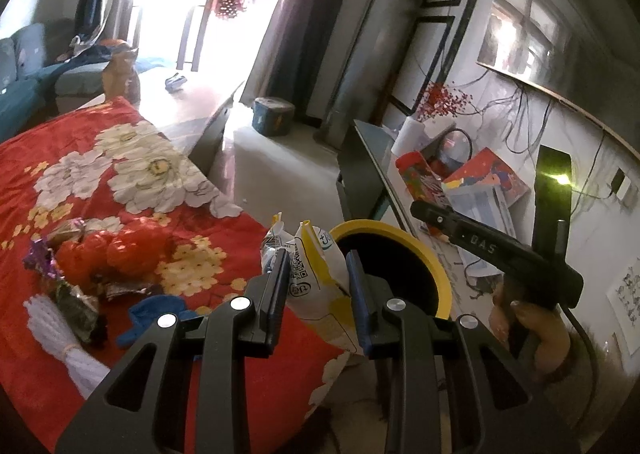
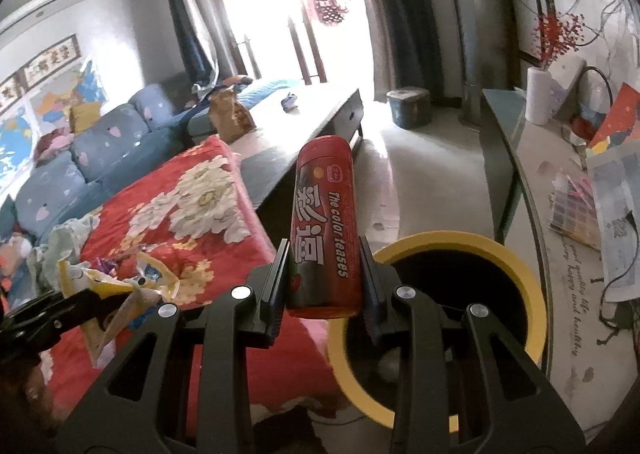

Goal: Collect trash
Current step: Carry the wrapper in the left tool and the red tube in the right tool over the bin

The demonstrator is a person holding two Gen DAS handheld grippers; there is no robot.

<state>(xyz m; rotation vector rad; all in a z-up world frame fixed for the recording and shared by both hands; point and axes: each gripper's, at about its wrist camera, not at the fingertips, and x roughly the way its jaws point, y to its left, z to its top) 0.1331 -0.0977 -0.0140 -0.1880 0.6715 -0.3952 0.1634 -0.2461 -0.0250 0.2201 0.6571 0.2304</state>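
Red canister [image 2: 325,230], printed "The color teases", is clamped near its base between the jaws of the right gripper [image 2: 325,286] and stands nearly upright. It hangs just left of the yellow-rimmed bin [image 2: 536,294], presumably so that it can be carried over the opening and dropped. The left gripper [image 1: 318,286] is closed on a crumpled white-and-yellow snack bag [image 1: 316,274], held beside the same bin's rim [image 1: 436,274] at the edge of the red floral quilt [image 1: 160,174]. Both pieces of trash are thus in hand, neither yet inside the bin. More wrappers [image 1: 76,294], a bundle of white sticks [image 1: 60,334] and a blue scrap [image 1: 156,314] lie on the quilt. Because both grippers crowd one opening, they may obstruct each other; the cluttered glass bench [image 2: 532,158] stands close beyond the bin.
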